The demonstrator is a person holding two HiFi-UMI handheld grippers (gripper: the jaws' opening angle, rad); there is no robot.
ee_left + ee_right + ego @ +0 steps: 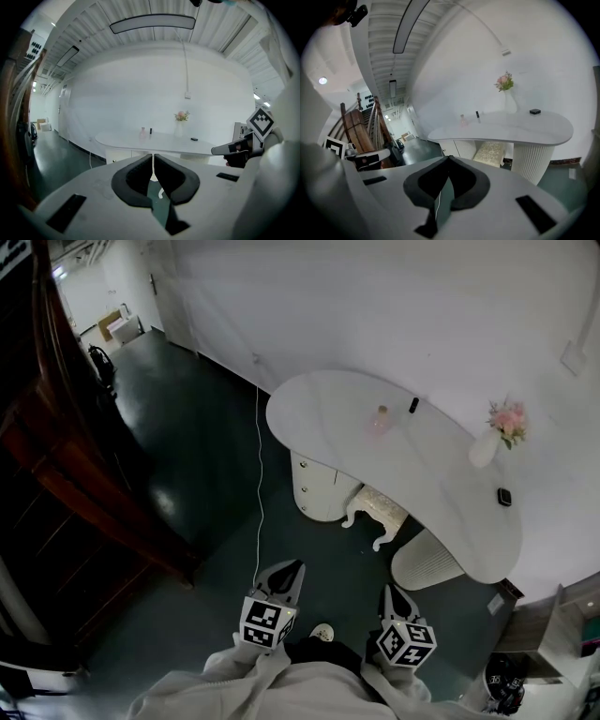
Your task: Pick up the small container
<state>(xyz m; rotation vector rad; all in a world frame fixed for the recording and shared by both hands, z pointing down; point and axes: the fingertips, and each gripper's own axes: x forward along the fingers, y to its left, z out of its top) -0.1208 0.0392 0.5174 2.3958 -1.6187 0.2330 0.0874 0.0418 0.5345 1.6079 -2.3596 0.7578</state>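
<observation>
While the small pink container [382,418] stands on the white table [319,409], a flower vase [486,448] stands at its three o'clock. At six o'clock, well apart, the left gripper [290,567] and the right gripper [388,591] are both closed tight, holding nothing.

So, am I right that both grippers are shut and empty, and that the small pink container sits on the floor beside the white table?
Not quite: the head view shows the small pink container standing on top of the white table instead. The left gripper and right gripper are indeed shut and empty.
</observation>
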